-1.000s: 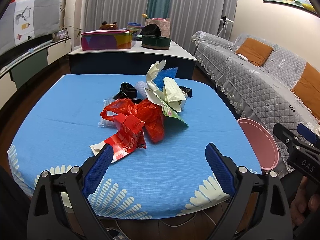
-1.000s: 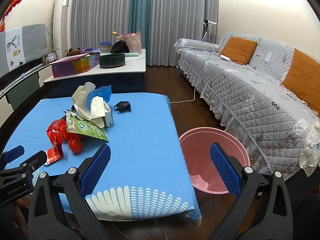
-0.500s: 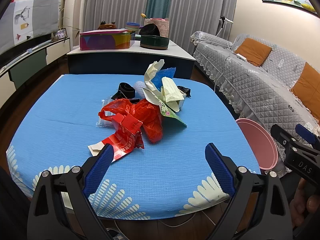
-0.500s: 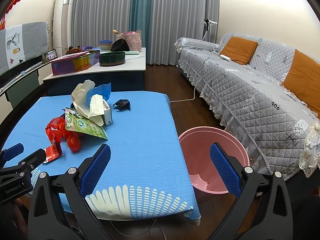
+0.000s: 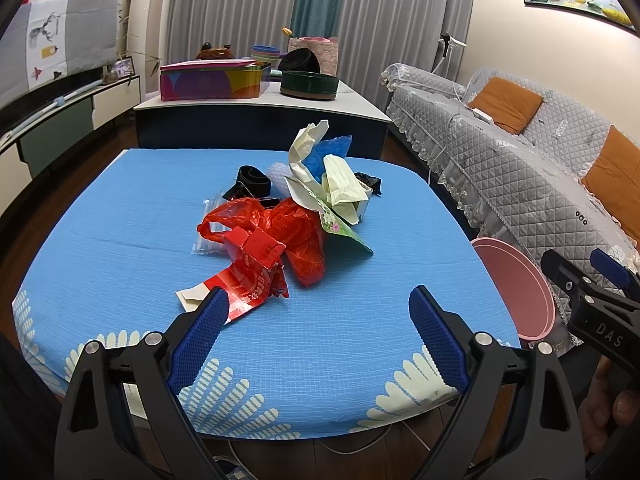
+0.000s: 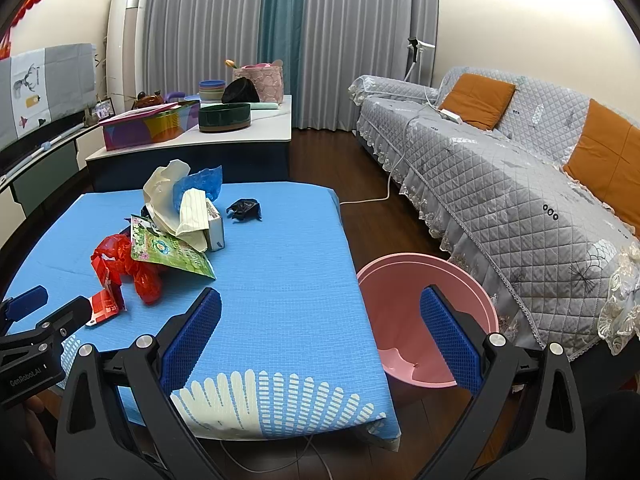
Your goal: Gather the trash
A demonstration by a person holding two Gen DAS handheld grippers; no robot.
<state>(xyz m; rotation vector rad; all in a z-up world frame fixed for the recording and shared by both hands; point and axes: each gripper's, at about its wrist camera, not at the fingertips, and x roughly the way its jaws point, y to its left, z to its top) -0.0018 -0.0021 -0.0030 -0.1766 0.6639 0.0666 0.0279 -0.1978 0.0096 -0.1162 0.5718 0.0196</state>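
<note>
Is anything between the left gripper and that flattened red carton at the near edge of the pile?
Nothing visible. The left gripper is open, with only bare blue tablecloth ahead of the flattened red carton, whose near corner sits beside its left finger.

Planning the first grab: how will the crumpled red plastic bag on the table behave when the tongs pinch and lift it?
The red plastic bag looks thin and crinkled, so it is probably floppy and very light. It lies against the red carton and under the green packet's edge, so lifting may drag those along. Its glossy film may slip.
</note>
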